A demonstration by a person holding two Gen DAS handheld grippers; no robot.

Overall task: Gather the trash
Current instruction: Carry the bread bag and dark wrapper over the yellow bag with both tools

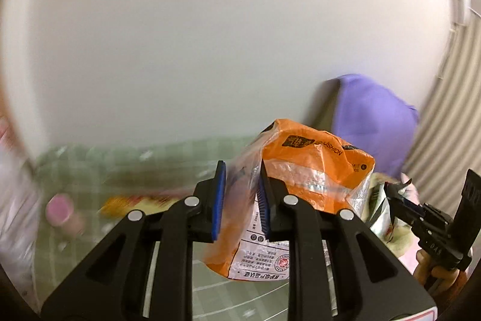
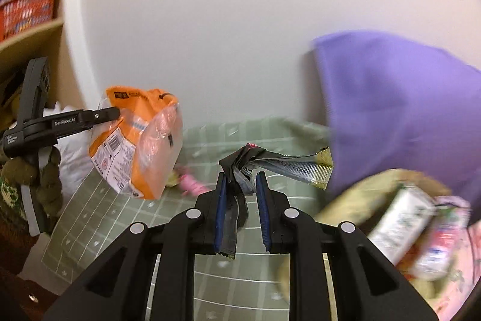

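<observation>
My left gripper (image 1: pixel 240 170) is shut on an orange and clear plastic bag (image 1: pixel 312 167) and holds it above the green mat (image 1: pixel 210 294). The same bag (image 2: pixel 141 140) shows at the left of the right wrist view, pinched by the left gripper (image 2: pixel 115 112). My right gripper (image 2: pixel 240 179) is shut on a crumpled black and gold foil wrapper (image 2: pixel 288 166), lifted over the mat (image 2: pixel 126 218). In the left wrist view the right gripper (image 1: pixel 396 188) holds that wrapper (image 1: pixel 380 209) at the right.
A purple cloth (image 2: pixel 399 107) hangs at the right, above an open bag with cartons and packets (image 2: pixel 399 218). A pink bottle (image 1: pixel 60 208) and a yellow wrapper (image 1: pixel 132 202) lie on the mat. A shelf (image 2: pixel 30 35) stands at the left. A white wall is behind.
</observation>
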